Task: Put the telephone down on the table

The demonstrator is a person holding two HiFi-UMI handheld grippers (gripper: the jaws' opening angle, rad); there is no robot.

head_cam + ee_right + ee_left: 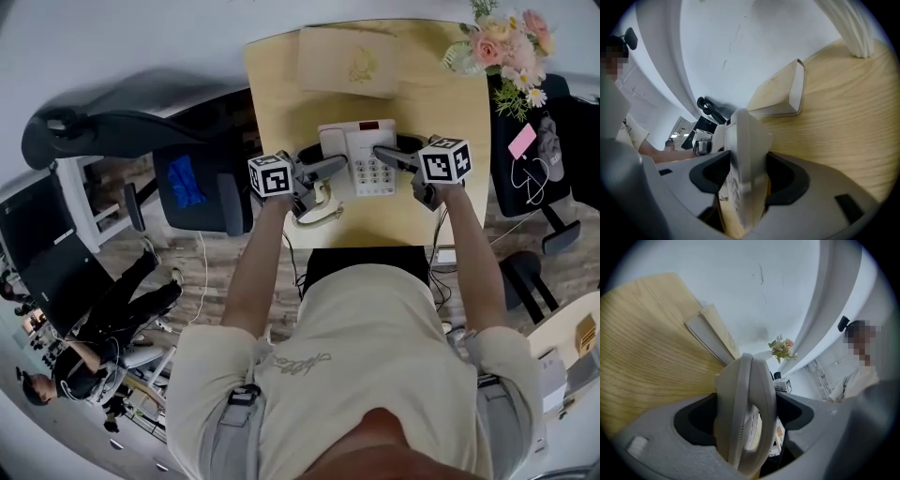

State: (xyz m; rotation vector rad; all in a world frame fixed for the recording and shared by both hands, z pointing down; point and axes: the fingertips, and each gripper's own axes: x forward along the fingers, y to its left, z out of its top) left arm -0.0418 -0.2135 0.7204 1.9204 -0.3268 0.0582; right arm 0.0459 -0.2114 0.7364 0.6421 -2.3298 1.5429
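Observation:
A white telephone with a keypad lies at the front of the light wooden table, held from both sides. My left gripper is shut on its left edge, where the handset fills the jaws. My right gripper is shut on the telephone's right edge. In both gripper views the telephone shows edge-on between the dark pads. The curled cord hangs near the left gripper. Whether the telephone rests on the table or sits just above it, I cannot tell.
A flat beige box lies at the back of the table, also in the right gripper view. A bunch of flowers stands at the back right corner. A black office chair stands left of the table, people beyond it.

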